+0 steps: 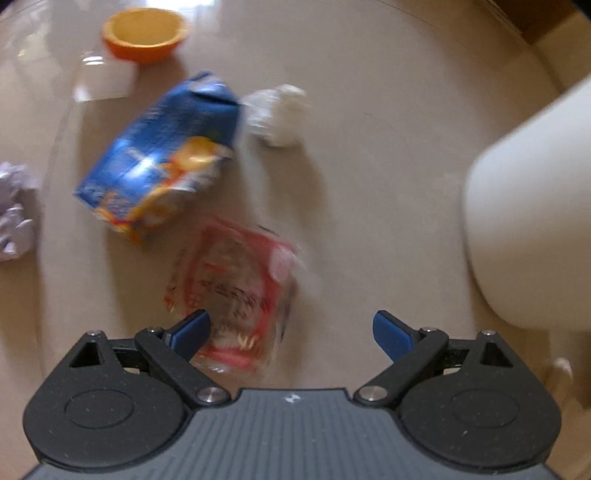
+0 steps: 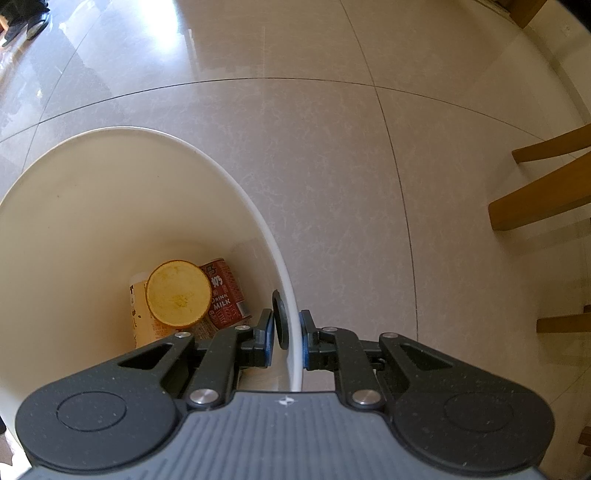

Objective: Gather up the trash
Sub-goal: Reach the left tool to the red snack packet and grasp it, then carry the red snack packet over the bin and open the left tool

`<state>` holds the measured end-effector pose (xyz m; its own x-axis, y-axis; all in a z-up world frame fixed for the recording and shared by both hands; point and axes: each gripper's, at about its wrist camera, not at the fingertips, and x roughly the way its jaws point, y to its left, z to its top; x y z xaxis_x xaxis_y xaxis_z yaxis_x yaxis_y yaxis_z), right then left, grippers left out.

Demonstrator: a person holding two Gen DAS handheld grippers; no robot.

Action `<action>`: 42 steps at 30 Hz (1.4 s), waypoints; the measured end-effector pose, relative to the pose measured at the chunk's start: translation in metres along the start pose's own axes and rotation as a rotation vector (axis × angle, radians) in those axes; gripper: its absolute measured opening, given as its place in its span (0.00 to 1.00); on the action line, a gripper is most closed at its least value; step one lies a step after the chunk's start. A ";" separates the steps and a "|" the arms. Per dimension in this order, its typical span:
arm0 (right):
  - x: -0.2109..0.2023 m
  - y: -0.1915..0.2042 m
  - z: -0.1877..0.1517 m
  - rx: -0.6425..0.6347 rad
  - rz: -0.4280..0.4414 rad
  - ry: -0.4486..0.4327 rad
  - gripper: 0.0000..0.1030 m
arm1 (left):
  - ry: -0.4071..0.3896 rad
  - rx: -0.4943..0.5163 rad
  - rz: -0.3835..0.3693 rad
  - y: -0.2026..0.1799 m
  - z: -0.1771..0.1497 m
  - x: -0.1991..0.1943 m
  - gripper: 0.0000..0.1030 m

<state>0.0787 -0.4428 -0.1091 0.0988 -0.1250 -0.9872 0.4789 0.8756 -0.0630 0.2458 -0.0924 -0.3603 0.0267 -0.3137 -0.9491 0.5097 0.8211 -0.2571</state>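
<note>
In the left wrist view my left gripper (image 1: 291,332) is open just above the floor, its left finger over a clear red-printed plastic wrapper (image 1: 236,291). Beyond lie a crushed blue juice carton (image 1: 162,162), a white paper wad (image 1: 279,114), an orange peel half (image 1: 146,33) and crumpled pale paper (image 1: 14,210) at the left edge. The white trash bin (image 1: 532,206) stands at the right. In the right wrist view my right gripper (image 2: 288,339) is shut on the white bin's rim (image 2: 291,325). Inside lie an orange peel half (image 2: 179,293), a red milk can (image 2: 227,295) and a beige cup (image 2: 142,314).
Glossy beige floor tiles (image 2: 332,166) spread all around. Wooden chair legs (image 2: 543,195) stand at the right in the right wrist view. A person's dark shoes (image 2: 22,22) show at the far top left.
</note>
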 end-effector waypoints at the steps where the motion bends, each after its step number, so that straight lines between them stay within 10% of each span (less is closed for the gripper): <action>1: 0.000 0.000 0.000 0.000 0.000 0.000 0.16 | -0.009 0.029 0.013 -0.006 -0.001 -0.001 0.92; 10: 0.000 0.000 0.000 -0.002 -0.001 0.001 0.16 | -0.065 0.183 0.192 -0.013 0.003 0.003 0.91; 21: 0.000 0.000 0.000 -0.003 -0.001 0.001 0.16 | -0.086 0.235 0.234 -0.018 0.006 0.016 0.74; 30: 0.001 0.000 0.000 -0.001 0.000 -0.001 0.16 | -0.053 0.265 0.214 -0.036 0.013 0.017 0.49; 42: 0.001 -0.001 0.000 0.004 0.004 0.002 0.16 | 0.032 0.299 0.153 -0.046 0.032 0.017 0.49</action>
<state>0.0787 -0.4436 -0.1096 0.0994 -0.1206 -0.9877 0.4824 0.8740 -0.0581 0.2502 -0.1512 -0.3590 0.0975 -0.1784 -0.9791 0.7320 0.6794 -0.0509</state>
